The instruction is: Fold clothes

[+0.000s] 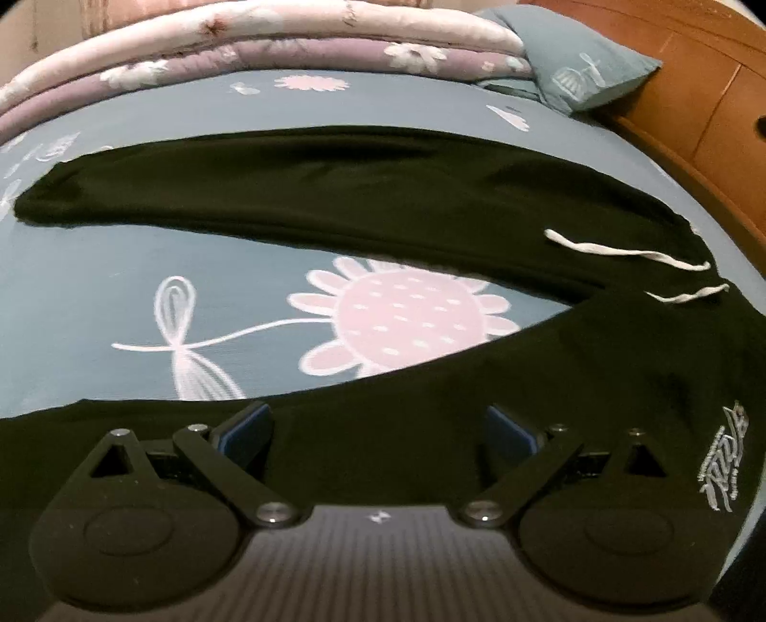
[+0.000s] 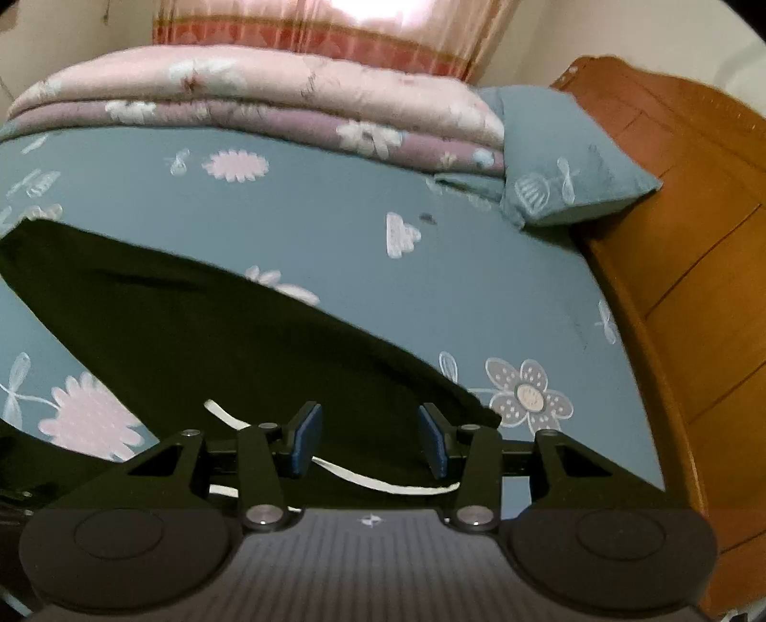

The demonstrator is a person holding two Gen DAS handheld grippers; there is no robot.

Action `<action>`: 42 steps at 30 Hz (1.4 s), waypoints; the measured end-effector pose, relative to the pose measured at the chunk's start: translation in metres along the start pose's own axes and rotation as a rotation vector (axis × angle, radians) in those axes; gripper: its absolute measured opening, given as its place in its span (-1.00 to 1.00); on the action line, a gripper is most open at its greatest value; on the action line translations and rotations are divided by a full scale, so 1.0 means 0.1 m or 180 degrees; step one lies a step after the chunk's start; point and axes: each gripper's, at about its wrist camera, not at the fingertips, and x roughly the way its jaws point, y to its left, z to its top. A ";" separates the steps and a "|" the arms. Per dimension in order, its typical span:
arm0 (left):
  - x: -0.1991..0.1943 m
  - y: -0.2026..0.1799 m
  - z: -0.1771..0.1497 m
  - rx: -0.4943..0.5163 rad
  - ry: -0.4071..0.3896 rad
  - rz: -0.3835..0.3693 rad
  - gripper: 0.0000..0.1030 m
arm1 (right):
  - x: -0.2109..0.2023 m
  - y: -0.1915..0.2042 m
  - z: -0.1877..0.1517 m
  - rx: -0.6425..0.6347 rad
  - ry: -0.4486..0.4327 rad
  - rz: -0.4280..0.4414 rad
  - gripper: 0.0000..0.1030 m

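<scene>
The bed [image 1: 119,287] wore a blue flowered sheet. Black trousers [image 1: 335,191] lay spread flat on it, legs apart, waist to the right. At the far edge sat folded pink quilts [image 2: 239,91], a blue pillow [image 2: 569,158] just beside them.

Bed surroundings seen from both wrist views.

A blue-grey bedsheet [image 1: 119,268] printed with pink flowers and white dragonfly outlines covers the mattress. At its far edge lies a folded quilt [image 1: 268,43], pale pink above and mauve below, with white blossoms. Just beside the quilt's right end sits a blue-grey pillow [image 1: 589,72] bearing a white line drawing, its corner reaching toward the wooden headboard [image 1: 699,119], which runs down the right side of the bed. In the right wrist view the same sheet [image 2: 335,215], quilt [image 2: 268,91], pillow [image 2: 565,158] and headboard [image 2: 694,249] appear, and a pink curtain [image 2: 330,33] with a darker patterned band hangs behind the quilt against a pale wall [image 2: 76,33].
</scene>
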 end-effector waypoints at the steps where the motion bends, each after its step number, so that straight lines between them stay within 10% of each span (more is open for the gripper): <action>1: 0.00 -0.02 0.01 -0.0015 0.0031 -0.0026 0.86 | 0.08 -0.04 -0.03 0.0024 0.0020 0.0033 -0.03; 6: -0.02 -0.09 0.04 0.0015 -0.0005 -0.0270 0.86 | 0.46 -0.08 -0.13 -0.0013 0.0089 0.0223 -0.03; 15: 0.25 -0.11 -0.02 0.0127 0.0114 -0.0028 0.86 | 0.97 -0.01 -0.06 -0.0627 -0.0174 0.0310 0.02; 22: 0.27 -0.11 -0.03 0.0194 0.0079 -0.0080 0.96 | 1.76 -0.16 0.16 -0.1165 -0.0097 -0.0047 0.30; 31: 0.28 -0.03 0.00 0.0080 0.0041 -0.0212 0.97 | 2.15 -1.00 -0.09 -0.0304 0.0079 0.0086 0.40; 42: 0.31 -0.10 -0.03 0.0293 -0.0026 -0.0107 0.97 | 2.44 -0.08 0.42 -0.1377 -0.0155 0.0542 0.68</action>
